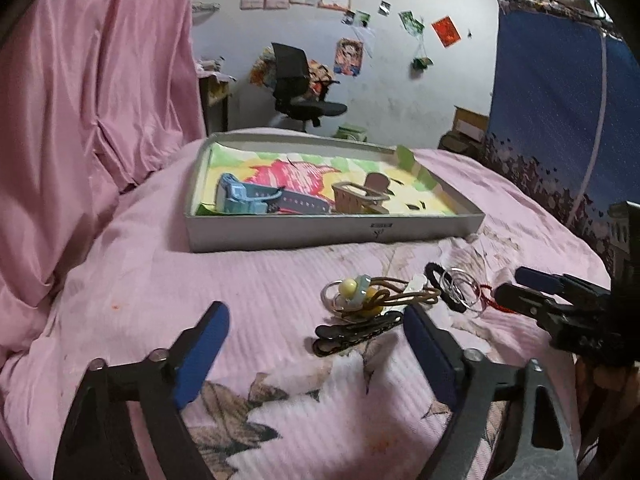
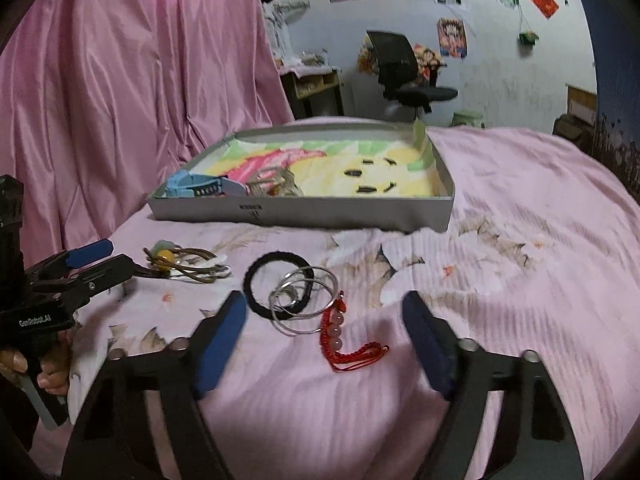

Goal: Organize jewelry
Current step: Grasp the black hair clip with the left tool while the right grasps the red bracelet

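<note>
Left claw point(image 1: 316, 344) and right claw point(image 2: 324, 332) both apart, empty, above bedspread point(image 2: 520, 280).

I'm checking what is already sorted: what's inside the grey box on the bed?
Inside the grey box: a blue watch and a beige hair claw, on colourful paper lining. The near wall hides the lining's front edge.

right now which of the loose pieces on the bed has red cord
The red braided cord bracelet with pink beads, nearest the right gripper; the black hair tie and silver bangles have none.
</note>
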Tool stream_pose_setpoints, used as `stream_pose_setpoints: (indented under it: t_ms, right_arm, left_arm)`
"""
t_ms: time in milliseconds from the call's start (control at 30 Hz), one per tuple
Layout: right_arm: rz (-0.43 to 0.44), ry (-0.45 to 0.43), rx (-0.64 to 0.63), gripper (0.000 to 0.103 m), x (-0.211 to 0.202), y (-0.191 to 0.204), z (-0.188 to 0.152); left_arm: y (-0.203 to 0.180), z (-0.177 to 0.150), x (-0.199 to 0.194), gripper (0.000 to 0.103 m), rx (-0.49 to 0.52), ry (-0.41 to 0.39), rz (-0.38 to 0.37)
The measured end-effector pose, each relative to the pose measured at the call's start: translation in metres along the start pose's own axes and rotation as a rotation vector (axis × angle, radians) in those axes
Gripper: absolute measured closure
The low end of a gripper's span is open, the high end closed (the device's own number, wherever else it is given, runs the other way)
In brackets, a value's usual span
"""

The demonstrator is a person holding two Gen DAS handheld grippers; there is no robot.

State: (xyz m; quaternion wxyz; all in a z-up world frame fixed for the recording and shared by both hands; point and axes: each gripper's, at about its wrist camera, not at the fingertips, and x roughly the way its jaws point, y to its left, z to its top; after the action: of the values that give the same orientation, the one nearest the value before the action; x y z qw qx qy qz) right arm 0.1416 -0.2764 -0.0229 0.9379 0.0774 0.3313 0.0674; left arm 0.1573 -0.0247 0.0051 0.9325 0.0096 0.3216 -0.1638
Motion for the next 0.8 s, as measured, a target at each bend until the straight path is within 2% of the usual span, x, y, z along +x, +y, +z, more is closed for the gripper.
stream_pose_setpoints:
  t_ms: [100, 233, 333, 400, 567, 633, 800]
  right_arm:
    - [0.007, 0.036, 0.008, 0.049, 0.009, -0.002, -0.001]
    - [0.015, 0.076, 0.007, 0.054, 0.018, 0.0, -0.004]
    - [0.02, 0.096, 0.005, 0.055, 0.022, 0.001, -0.005]
    - [0.026, 0.109, 0.003, 0.06, 0.024, 0.003, -0.007]
    - [0.048, 0.131, 0.015, 0.061, 0.025, 0.004, -0.01]
    - [0.058, 0.137, 0.018, 0.064, 0.025, 0.004, -0.011]
    - [0.084, 0.145, 0.027, 0.071, 0.022, 0.004, -0.015]
  left_arm:
    - [0.002, 0.0, 0.007, 0.029, -0.005, 0.027, -0.032]
    - [0.0, 0.001, 0.011, 0.031, 0.014, 0.06, -0.088]
    - [-0.003, 0.001, 0.014, 0.041, 0.041, 0.083, -0.111]
    - [-0.005, 0.001, 0.015, 0.046, 0.044, 0.092, -0.123]
    - [-0.004, -0.001, 0.012, 0.062, 0.023, 0.112, -0.169]
    - [-0.004, -0.001, 0.012, 0.072, 0.007, 0.122, -0.184]
    - [-0.009, -0.003, 0.011, 0.084, -0.009, 0.136, -0.192]
